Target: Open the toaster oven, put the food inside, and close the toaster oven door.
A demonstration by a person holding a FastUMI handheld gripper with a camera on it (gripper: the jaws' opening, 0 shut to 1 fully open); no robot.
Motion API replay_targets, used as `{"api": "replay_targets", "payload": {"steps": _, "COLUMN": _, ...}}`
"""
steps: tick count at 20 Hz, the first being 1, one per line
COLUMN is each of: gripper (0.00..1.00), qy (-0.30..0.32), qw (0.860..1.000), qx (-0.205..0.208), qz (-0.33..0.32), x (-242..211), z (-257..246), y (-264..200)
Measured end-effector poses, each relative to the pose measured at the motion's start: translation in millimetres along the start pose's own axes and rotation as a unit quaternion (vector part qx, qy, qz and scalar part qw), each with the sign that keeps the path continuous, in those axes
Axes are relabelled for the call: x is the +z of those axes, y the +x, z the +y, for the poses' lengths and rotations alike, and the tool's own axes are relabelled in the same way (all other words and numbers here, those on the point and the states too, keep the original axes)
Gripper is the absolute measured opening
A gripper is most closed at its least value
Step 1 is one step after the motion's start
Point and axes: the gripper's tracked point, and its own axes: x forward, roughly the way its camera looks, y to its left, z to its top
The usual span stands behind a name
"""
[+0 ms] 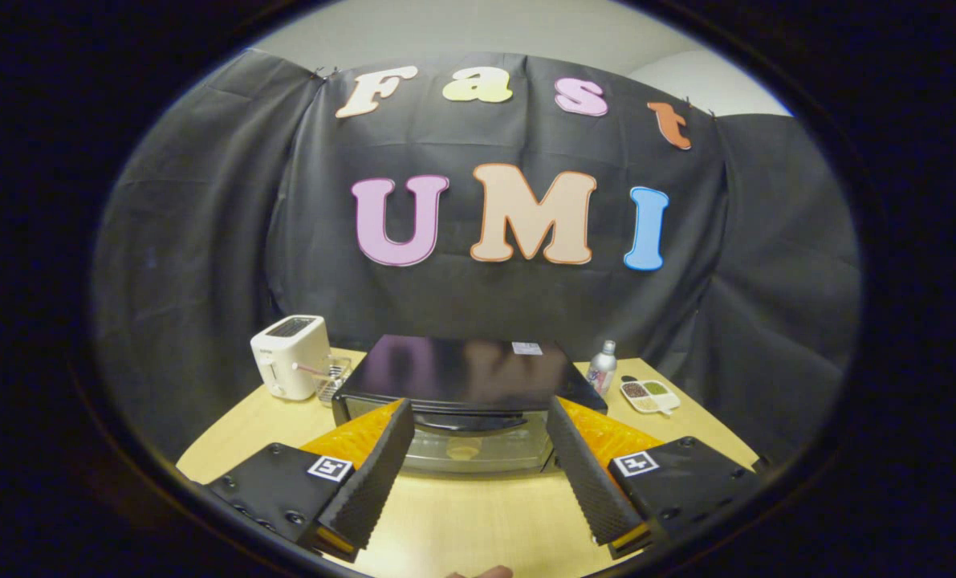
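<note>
Spread wide, the claw (478,417) grips nothing; its two fingers (369,474) angle outward above the pale wooden counter (478,522), with bare wood showing between them. Just ahead of the fingertips, and framed by them, sits the oven (465,393), a dark box with a glossy flat top that mirrors the booth wall. Its glass door (478,449) faces the claw and looks shut, standing upright against the front, with a dark handle (469,421) running across just under the top edge. Something small and pale (463,452) shows dimly behind the glass; what it is cannot be told. A small white sticker (526,348) lies on the oven's top near the back right corner.

Left of the oven, near the counter's far edge, stands a white toaster (289,356). A small wire basket (333,379) sits between the toaster and the oven, close to both. Right of the oven stands a small silver bottle (602,368), and just beyond it a white divided dish (648,395) holds dark, green and tan fillings in separate compartments. Black cloth hangs behind everything.
</note>
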Motion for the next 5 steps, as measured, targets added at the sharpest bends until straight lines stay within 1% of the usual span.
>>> {"api": "replay_targets", "payload": {"steps": 2, "gripper": 1.00, "qy": 0.005, "qw": 1.000, "qx": 0.005, "qz": -0.007, "x": 9.1, "z": 0.8, "y": -1.9}}
{"api": "replay_targets", "payload": {"steps": 5, "gripper": 1.00, "qy": 0.011, "qw": 1.000, "qx": 0.005, "qz": -0.010, "x": 11.0, "z": -1.0, "y": -7.3}}
